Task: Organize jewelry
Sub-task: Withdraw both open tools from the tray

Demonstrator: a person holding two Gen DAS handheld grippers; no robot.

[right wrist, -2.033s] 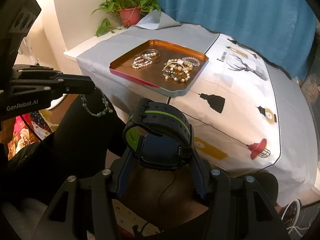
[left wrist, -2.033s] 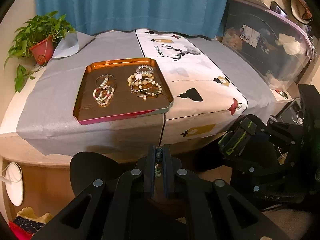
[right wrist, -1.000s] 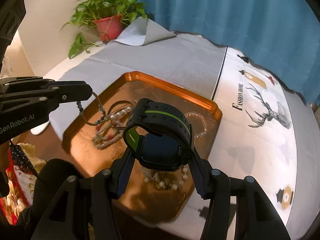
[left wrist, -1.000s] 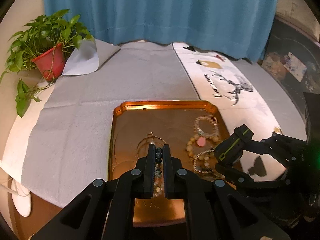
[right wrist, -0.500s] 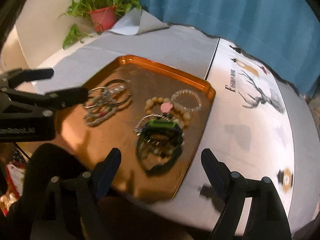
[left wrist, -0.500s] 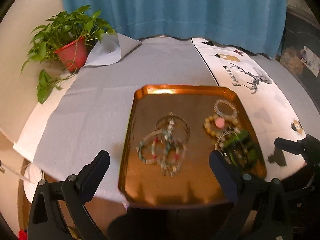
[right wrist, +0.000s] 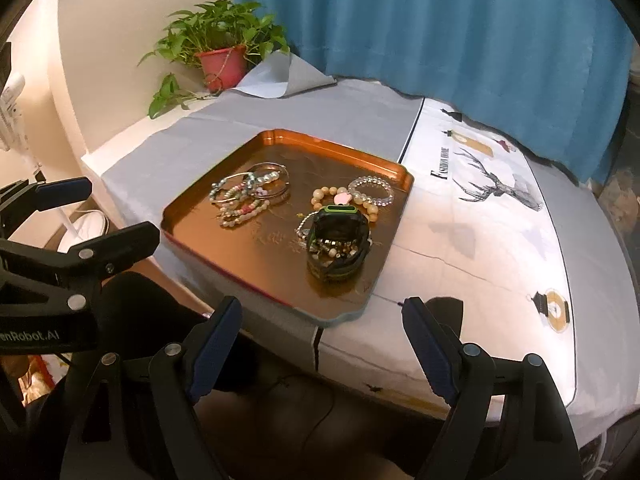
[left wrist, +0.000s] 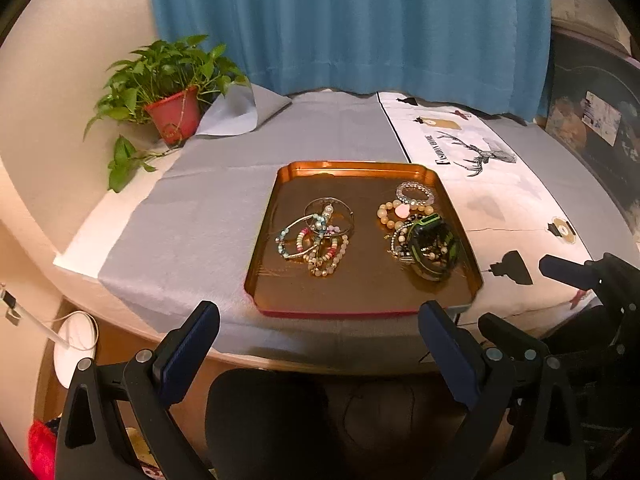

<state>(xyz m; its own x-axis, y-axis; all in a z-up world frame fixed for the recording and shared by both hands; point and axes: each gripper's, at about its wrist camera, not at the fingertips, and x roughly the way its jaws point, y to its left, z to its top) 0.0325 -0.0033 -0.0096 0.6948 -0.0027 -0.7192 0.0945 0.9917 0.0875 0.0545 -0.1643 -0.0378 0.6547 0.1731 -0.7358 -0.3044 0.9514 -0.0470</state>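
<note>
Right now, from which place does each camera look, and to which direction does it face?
Left wrist: sits on the left claw, low before the table edge, facing the copper tray squarely; own open fingers below, right claw at right.
Right wrist: sits on the right claw, nearer the tray's right corner, facing it obliquely leftward; own open fingers below, left claw at left.
Both share the tray, the black-green watch, the potted plant, and the blue curtain.

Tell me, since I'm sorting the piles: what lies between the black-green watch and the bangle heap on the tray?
Bare tray floor separates watch from bangle heap; the right wrist view shows it.
</note>
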